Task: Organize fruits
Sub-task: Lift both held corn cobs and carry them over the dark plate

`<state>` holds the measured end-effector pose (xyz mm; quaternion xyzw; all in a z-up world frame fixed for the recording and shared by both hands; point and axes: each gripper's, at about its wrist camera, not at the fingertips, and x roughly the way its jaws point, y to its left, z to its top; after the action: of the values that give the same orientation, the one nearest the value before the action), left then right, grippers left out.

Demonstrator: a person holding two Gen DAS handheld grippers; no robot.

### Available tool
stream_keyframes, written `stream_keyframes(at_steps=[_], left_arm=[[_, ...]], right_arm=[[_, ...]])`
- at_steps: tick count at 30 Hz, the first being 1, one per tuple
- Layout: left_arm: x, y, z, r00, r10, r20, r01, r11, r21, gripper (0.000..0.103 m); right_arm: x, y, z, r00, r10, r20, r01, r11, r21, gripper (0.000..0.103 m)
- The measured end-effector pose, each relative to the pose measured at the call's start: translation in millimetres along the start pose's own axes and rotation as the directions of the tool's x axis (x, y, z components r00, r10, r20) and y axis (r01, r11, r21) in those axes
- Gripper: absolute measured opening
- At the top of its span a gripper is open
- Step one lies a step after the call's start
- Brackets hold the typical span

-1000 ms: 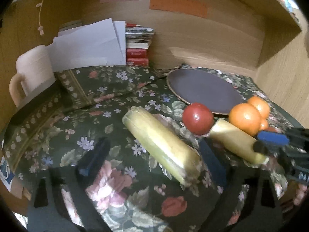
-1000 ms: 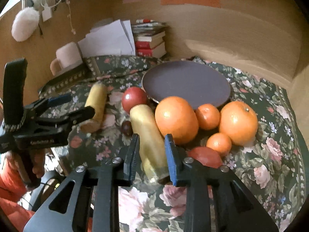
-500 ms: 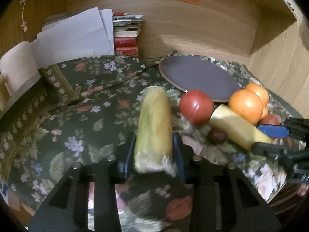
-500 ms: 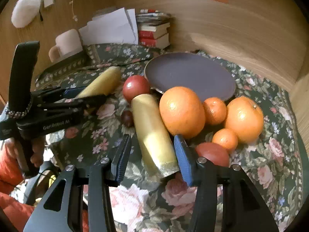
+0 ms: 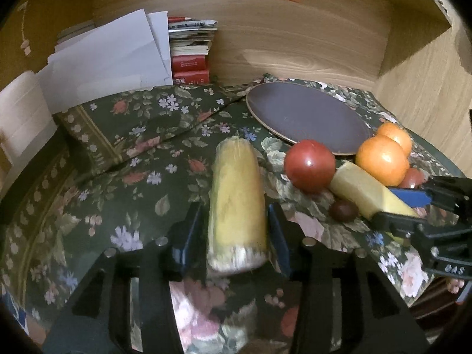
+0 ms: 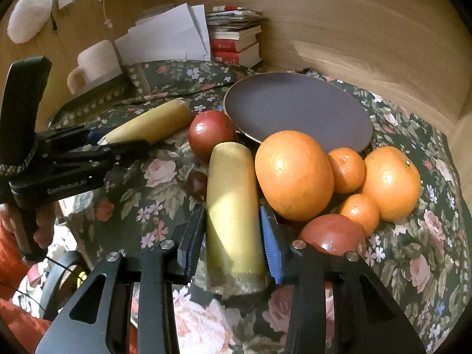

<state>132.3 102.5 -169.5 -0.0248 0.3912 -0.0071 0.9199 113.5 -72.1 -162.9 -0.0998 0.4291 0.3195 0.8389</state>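
The bench [image 6: 427, 280], under a dark flowered cloth, fills both views, boxed in by wooden walls at the top and right of each frame. The dark plate [image 6: 295, 103] sits bare at upper centre of the right wrist view, so the sorting looks barely begun.

The step in hand seems to be a double pickup. The left gripper [image 5: 236, 233] has its fingers set either side of one yellow corn cob [image 5: 236, 203] at lower centre; whether they press it I cannot tell. The right gripper [image 6: 233, 242] straddles the second corn cob [image 6: 233, 206] likewise, a sliver of gap showing on the right side.

Next, I judge, each must close firmly and lift straight up before swinging towards the plate.

Room is tight on the right: a big orange [image 6: 295, 174] touches that cob, with a red apple [image 6: 333, 234] just beside the right finger. The far apple [image 6: 211, 135] and a small dark fruit [image 6: 197, 183] crowd the left. The left cob lies clear.
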Motion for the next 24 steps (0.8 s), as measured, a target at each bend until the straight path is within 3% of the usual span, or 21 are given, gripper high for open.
stream_keyframes(at_steps=[5, 7, 13, 18, 24], left_arm=[[15.6, 0.6, 10.0, 1.000, -0.005, -0.024, 0.005, 1.000, 0.020, 0.045], [17.0, 0.5, 10.8, 1.000, -0.013, -0.028, 0.014, 0.999, 0.034, 0.039], [9.4, -0.4, 8.4, 0.997, -0.059, -0.051, 0.063, 0.996, 0.070, 0.037], [10.4, -3.7, 10.3, 0.997, -0.050, -0.066, 0.056, 0.994, 0.096, 0.037], [23.4, -6.2, 16.6, 0.997, -0.039, -0.066, 0.046, 0.993, 0.108, 0.038]], right_arm=[[-3.1, -3.8, -2.4, 1.000, 0.004, -0.007, -0.004, 1.000, 0.014, 0.035], [-6.1, -7.3, -4.5, 1.000, 0.011, -0.017, -0.011, 1.000, 0.028, 0.035], [-9.5, -8.0, -5.4, 0.999, 0.017, -0.042, -0.016, 1.000, 0.027, 0.035], [-0.6, -7.0, 2.6, 0.999, 0.029, -0.045, -0.028, 0.999, 0.016, 0.035], [4.3, 3.4, 1.6, 0.999, -0.030, -0.035, 0.028, 0.999, -0.041, 0.036]])
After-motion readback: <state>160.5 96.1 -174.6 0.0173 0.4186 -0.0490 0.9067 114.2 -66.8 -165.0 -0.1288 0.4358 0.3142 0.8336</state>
